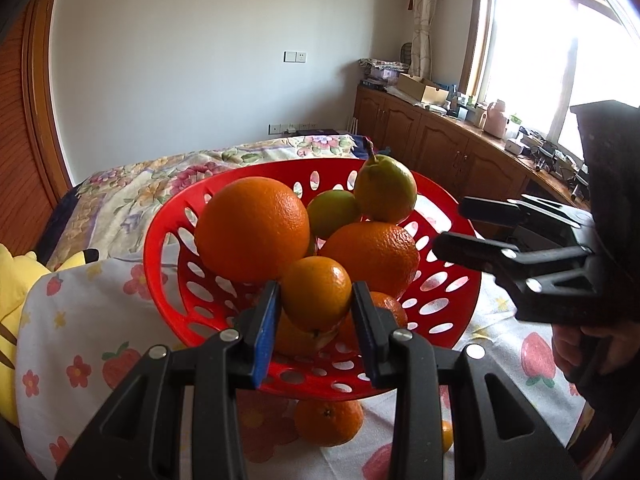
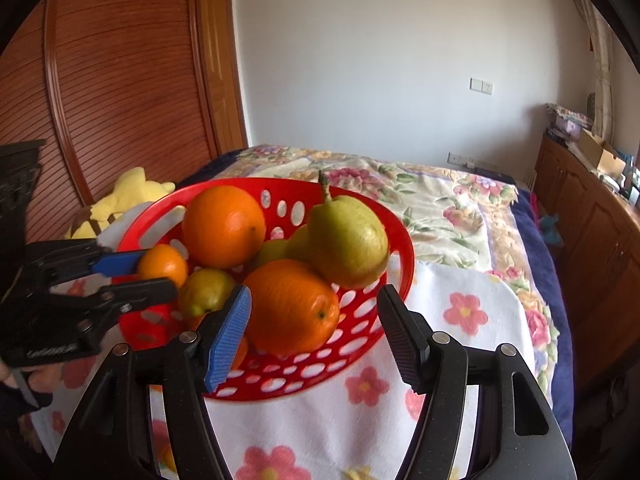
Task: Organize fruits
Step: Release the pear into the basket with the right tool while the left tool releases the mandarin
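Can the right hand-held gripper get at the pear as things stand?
Probably yes: the right hand-held gripper is open and empty, and the pear sits exposed atop the pile; the big orange lies between them, so approach from above.

Red perforated basket (image 1: 168,280) heaped with oranges and a stemmed pear (image 1: 384,188); small mandarin (image 1: 316,294) held above the pile; another mandarin (image 1: 329,424) lies on the cloth beside the basket.

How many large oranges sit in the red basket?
2. In the left wrist view, one large orange sits high at the basket's left; the second large orange lies right of it, below the pear. Others may be hidden.
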A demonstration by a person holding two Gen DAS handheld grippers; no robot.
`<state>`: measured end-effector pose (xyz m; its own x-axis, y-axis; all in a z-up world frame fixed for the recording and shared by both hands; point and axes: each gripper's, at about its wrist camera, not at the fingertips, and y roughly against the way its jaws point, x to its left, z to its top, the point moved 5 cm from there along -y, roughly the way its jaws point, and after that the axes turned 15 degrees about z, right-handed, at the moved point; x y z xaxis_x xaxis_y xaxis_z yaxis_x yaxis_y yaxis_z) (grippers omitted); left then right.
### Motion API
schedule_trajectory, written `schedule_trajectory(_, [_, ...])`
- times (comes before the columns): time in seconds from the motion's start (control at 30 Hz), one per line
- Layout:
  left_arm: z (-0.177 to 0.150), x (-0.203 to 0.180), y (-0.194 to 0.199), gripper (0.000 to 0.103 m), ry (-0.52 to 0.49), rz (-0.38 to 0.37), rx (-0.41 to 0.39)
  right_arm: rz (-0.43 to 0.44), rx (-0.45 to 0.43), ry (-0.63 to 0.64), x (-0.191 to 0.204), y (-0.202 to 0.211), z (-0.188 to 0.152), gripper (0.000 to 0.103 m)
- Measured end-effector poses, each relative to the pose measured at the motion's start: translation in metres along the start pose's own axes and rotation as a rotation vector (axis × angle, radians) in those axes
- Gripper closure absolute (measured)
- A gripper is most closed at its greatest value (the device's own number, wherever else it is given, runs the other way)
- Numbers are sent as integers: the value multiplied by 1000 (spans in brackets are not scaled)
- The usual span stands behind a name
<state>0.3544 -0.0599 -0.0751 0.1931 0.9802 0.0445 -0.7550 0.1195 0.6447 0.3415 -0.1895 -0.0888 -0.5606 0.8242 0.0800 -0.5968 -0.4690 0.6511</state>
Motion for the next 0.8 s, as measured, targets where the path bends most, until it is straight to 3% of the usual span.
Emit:
schedule_trajectory(0.2, [1, -6, 4, 69, -14, 11, 1, 10, -22, -1, 14, 11, -5, 36])
schedule_trajectory(0.43, [-1, 0, 23, 60, -8, 34, -13, 30, -35, -28, 24, 19, -14, 35])
schedule_trajectory(0.8, [-34, 14, 57, 54, -6, 65, -1, 15, -35, -71, 47, 35, -42, 35])
